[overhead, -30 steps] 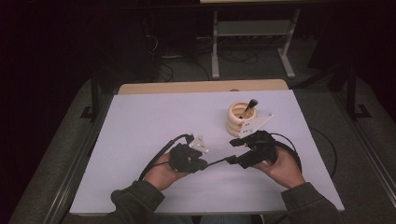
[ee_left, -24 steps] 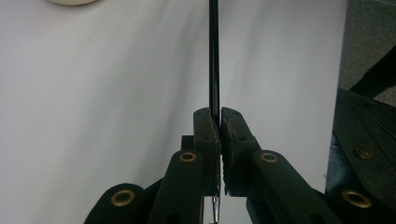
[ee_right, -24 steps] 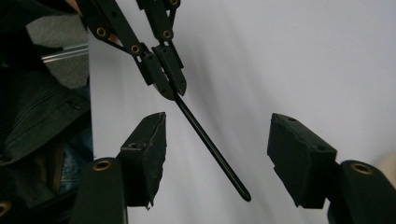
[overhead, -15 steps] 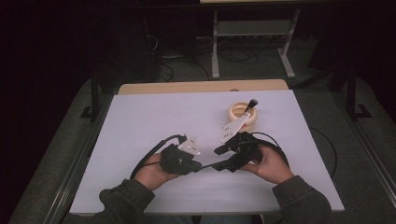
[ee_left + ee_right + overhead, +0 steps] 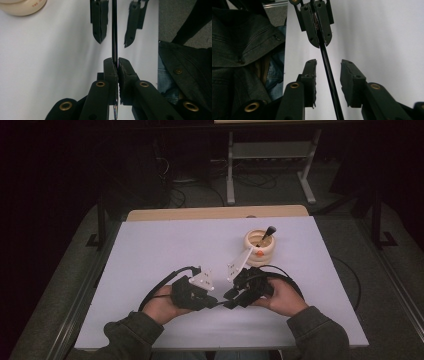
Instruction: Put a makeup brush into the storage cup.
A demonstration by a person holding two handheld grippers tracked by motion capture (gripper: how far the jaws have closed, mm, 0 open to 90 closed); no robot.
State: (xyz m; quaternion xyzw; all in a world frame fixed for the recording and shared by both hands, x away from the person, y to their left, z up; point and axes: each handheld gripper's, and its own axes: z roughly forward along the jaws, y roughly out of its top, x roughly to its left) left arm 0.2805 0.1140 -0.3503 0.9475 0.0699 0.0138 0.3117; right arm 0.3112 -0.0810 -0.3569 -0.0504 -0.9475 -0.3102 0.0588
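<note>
Left gripper (image 5: pixel 117 67) has its fingers pinched on a thin black rod (image 5: pixel 114 30), held low over the white table (image 5: pixel 150 250) near the person's edge. Rod runs from those fingers into the gap of the right gripper (image 5: pixel 328 75), whose fingers have just been closing and stand a little apart on either side of it, not touching. Grippers face each other, tips close. Cream ring-shaped holder (image 5: pixel 260 247) with a brush stands just beyond the right gripper.
</note>
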